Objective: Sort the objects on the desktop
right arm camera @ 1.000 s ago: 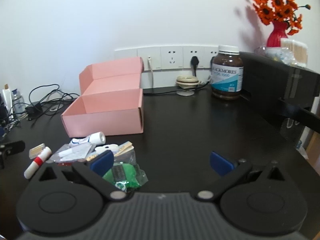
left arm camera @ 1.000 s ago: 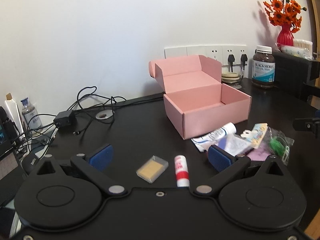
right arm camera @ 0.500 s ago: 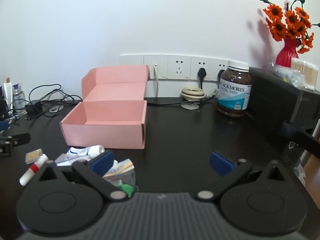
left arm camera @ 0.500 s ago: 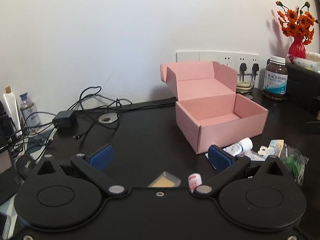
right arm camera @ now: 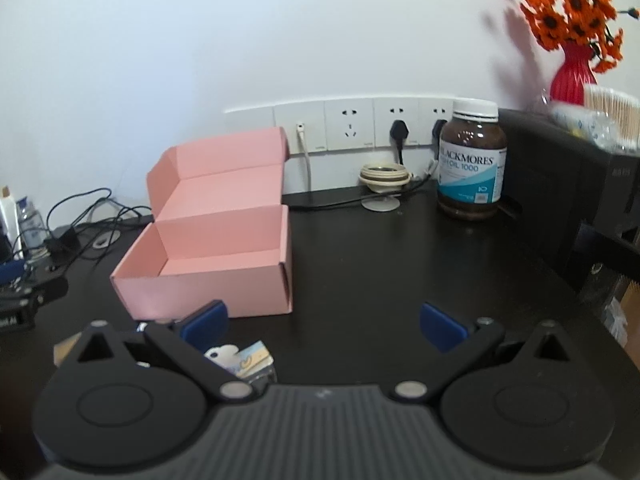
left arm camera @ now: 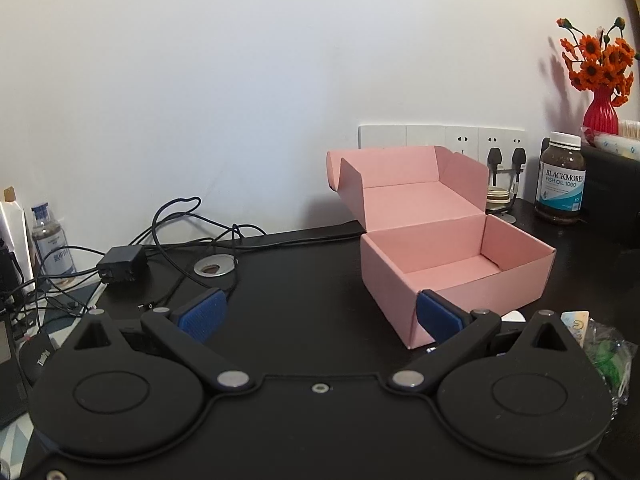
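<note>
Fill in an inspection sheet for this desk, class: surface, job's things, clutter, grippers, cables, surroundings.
Surface: black desk, bare in the middle.
Job's things: pink box open and empty; small packets in front of it, partly hidden.
Clutter: fish oil jar; tape roll; small bottle.
Grippers: left gripper and right gripper both open, holding nothing.
Cables: tangle with adapter at the left; plugs in wall sockets.
Surroundings: white wall; red vase of orange flowers on a black unit.

Pink box (left arm camera: 452, 264) on my black bench (left arm camera: 304, 280).
My black hand-held gripper (left arm camera: 320, 314) has blue pads (left arm camera: 202, 314); orange flowers (right arm camera: 568, 12) fill a red vase (right arm camera: 574, 76); the brown jar (right arm camera: 472, 168) wears a white-and-teal label.
</note>
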The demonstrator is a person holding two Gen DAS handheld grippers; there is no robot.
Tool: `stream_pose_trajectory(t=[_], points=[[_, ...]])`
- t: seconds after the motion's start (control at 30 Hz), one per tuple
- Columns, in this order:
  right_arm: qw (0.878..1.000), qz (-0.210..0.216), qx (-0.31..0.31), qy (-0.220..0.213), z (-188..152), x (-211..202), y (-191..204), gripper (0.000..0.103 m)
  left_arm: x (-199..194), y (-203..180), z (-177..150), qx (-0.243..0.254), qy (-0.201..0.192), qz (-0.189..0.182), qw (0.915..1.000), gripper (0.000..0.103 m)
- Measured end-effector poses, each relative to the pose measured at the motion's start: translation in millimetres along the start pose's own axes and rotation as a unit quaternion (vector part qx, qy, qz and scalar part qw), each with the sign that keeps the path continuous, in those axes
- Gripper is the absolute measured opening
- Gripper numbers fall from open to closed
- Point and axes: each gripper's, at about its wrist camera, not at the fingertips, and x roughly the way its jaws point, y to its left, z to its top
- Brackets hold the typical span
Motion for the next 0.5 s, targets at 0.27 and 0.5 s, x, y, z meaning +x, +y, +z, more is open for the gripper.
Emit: stream_pose_trajectory(t=[0.27, 0.5], points=[[1.000, -0.019, -0.009, -0.008, 8.6, 10.0, 4.3, 0.102, -6.0, 0.0, -2.2, 0.009, -0.021, 0.001, 0.9997, 0.103], [0.999, -0.017, -0.046, -0.016, 17.3, 15.0, 22.9, 0.102, -8.5, 3.6, -3.4, 0.009, -0.026, 0.005, 0.9996, 0.103]])
